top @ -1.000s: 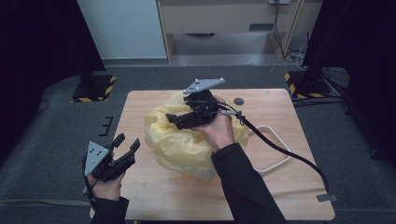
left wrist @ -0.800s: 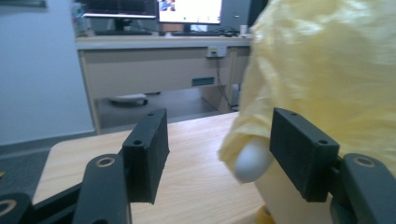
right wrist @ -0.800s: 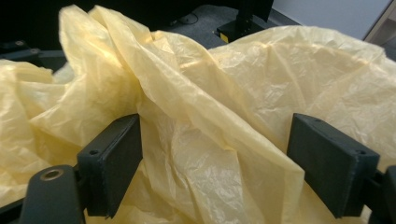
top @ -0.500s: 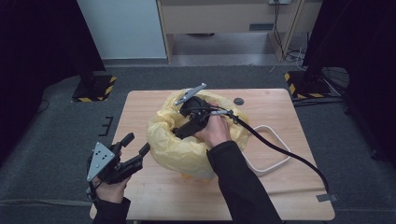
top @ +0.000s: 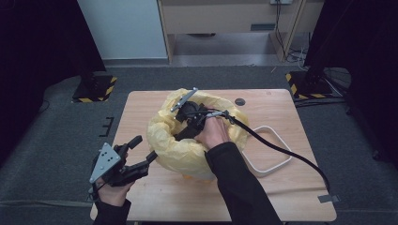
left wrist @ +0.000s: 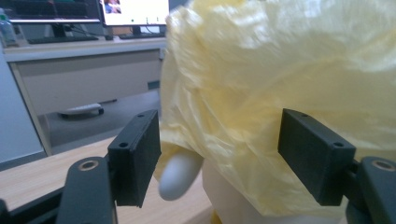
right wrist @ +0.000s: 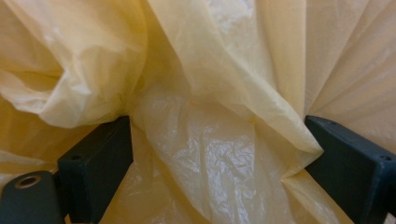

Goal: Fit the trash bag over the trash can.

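The left tool point(left wrist: 219, 154) stands with jaws apart — crumpled yellow bag point(left wrist: 280, 84) close ahead between them, draped over a white bin point(left wrist: 233, 200) on the wooden surface point(left wrist: 28, 172).

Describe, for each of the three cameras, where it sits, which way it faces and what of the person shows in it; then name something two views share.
High view: above the table, looking forward and down; both forearms, left gripper, right gripper inside the yellow bag.
Left gripper view: on that gripper, facing the bag's outer side; two open jaws.
Right gripper view: inside the bag, facing crumpled plastic; two open jaws.
Shared: the yellow bag.
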Available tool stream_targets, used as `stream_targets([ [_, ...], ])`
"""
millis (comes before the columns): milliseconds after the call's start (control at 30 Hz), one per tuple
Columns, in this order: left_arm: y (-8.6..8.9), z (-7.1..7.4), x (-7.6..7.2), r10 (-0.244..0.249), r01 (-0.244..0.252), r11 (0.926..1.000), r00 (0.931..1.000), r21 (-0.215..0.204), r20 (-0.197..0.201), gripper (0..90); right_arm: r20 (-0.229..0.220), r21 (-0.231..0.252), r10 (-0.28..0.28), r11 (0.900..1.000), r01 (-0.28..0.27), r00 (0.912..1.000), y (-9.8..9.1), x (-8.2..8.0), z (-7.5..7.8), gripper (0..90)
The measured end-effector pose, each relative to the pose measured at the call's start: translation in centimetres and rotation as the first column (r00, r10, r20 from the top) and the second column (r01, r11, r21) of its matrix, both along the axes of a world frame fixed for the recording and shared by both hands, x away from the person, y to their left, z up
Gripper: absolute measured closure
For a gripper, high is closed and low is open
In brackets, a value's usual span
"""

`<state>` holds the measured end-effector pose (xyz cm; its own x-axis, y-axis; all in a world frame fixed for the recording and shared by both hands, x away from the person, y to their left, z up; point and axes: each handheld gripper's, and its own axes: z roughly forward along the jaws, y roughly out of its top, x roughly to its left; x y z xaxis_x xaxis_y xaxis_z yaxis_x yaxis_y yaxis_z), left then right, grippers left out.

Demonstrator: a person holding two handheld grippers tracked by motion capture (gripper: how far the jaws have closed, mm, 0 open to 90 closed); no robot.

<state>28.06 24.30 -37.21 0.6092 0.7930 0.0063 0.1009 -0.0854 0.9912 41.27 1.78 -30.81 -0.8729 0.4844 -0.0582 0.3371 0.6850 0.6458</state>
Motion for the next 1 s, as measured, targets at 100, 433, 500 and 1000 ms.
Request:
stream_targets([
  [100, -0.6, -0.3, 0.1, -0.019, 0.019, 0.9996, 0.9997, 0.022, -0.016, 36.5, -0.002, 0.003, -0.002, 1.0, 0.002, 1.0, 0.0, 0.0, 0.0, 10.4],
  [433, -2.2, -1.2, 0.1, -0.039, 0.042, 0.9982, 0.9969, 0.043, -0.068, 87.2, -0.005, 0.014, -0.006, 0.9999, 0.006, 1.0, -0.1, 0.0, 0.2, 11.3],
  [500, -2.6, -1.5, 0.1, -0.023, 0.03, 0.9971, 0.9955, 0.071, -0.092, 89.3, -0.006, 0.025, -0.006, 0.9997, 0.006, 1.0, -0.2, 0.0, 0.2, 11.5],
  [1000, -3.1, -3.0, 0.9, 0.013, 0.005, 0.9931, 0.9879, 0.117, -0.154, 90.0, -0.012, 0.151, -0.002, 0.9885, 0.004, 0.9999, -1.4, -0.2, 1.6, 11.6],
])
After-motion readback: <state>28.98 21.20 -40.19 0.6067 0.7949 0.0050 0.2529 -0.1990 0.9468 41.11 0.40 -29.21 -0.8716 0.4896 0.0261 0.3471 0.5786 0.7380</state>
